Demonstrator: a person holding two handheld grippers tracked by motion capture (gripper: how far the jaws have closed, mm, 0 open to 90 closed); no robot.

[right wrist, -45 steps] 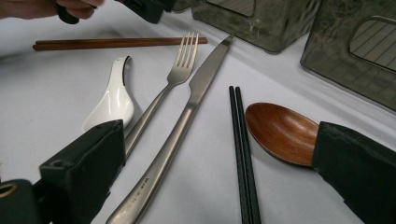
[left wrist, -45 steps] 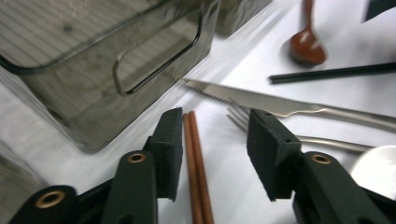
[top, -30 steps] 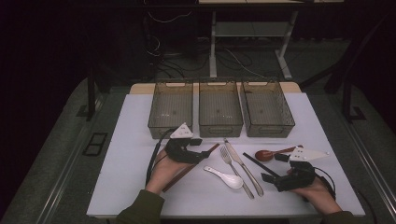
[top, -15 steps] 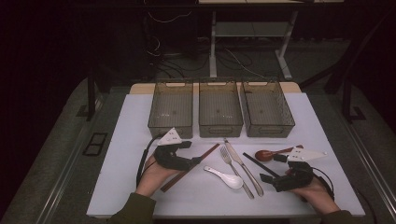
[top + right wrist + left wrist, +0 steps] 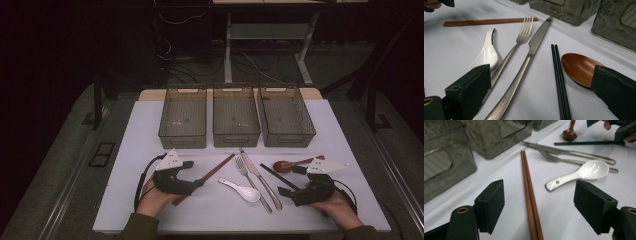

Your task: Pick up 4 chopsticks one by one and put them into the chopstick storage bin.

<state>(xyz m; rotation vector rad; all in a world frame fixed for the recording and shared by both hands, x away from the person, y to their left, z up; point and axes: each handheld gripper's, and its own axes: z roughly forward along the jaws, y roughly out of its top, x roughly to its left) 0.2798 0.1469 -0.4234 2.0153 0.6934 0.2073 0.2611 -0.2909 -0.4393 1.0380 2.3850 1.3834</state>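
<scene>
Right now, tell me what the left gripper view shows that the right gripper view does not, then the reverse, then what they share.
Left gripper view alone: the brown chopsticks running between the open left tool jaws, and the person's other hand at the top right corner.

Right gripper view alone: the wooden spoon's hollow close up, partly behind one jaw of the open right tool, and faint lettering on the knife handle.

Shared: white spoon, fork, black chopsticks, grey bins and the white table.

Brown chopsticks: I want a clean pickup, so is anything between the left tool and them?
Nothing visible. The brown chopsticks lie bare between the open left tool jaws; the white spoon lies apart beside them.
</scene>
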